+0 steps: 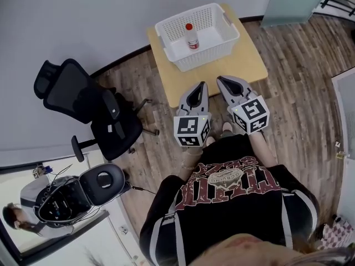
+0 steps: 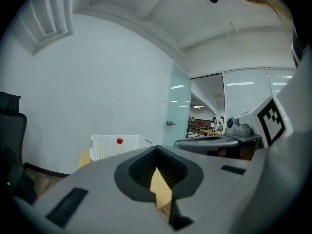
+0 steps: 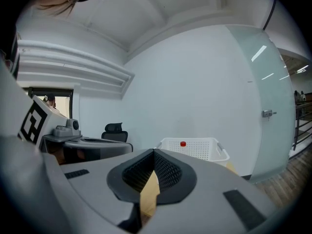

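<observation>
Left gripper point(image 1: 202, 85) and right gripper point(image 1: 221, 80) are side by side, close but not touching, with their tips over the near edge of the small wooden table point(image 1: 247, 65). Left gripper view: jaws meet at the tips with nothing between them — only a sliver of tabletop shows through the opening behind the pads. Right gripper view: same, jaws closed and empty. The white perforated basket point(image 1: 206, 55) sits on the far half of the table, well apart from both grippers. A small bottle point(image 1: 191, 37) with a red cap stands upright inside it, near the middle. A black office chair point(image 1: 91, 107) stands on the wood floor left of the table, by the wall.
</observation>
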Motion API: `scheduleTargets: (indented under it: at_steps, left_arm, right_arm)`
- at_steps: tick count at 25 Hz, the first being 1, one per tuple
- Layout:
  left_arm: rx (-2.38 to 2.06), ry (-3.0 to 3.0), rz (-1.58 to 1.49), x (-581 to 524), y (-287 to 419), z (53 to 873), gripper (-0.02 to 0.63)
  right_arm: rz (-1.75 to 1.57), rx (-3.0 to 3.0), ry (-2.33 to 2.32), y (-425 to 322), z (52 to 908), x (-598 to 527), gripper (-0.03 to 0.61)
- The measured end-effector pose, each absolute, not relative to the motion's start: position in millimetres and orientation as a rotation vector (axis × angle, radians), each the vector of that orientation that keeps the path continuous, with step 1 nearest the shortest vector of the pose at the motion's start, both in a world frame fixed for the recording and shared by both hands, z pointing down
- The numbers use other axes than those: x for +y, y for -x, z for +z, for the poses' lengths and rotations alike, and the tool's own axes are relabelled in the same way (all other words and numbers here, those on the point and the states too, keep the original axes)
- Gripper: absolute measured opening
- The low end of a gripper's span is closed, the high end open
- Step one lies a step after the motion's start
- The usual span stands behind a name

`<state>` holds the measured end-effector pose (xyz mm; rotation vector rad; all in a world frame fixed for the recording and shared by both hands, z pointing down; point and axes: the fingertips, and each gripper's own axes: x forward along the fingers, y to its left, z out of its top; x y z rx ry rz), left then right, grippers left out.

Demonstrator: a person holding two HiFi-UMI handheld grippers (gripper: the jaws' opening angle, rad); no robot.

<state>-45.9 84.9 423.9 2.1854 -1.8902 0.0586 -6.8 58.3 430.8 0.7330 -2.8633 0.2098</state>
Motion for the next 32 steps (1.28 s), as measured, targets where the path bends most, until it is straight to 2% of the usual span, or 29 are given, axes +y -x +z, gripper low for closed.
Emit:
scheduleTargets:
  at_steps: [20, 32]
  left_arm:
    - [-2.073, -1.980, 0.020, 22.5, 53.7, 429.8, 0.044]
    - [-2.082, -1.950, 0.035, 4.6, 48.5, 436.9, 0.044]
  right_arm:
    - [0.163, -2.898, -0.440, 23.1, 434.2, -11.1, 0.017]
    - [0.186, -2.888, -0.413, 18.3, 441.1, -28.4, 0.017]
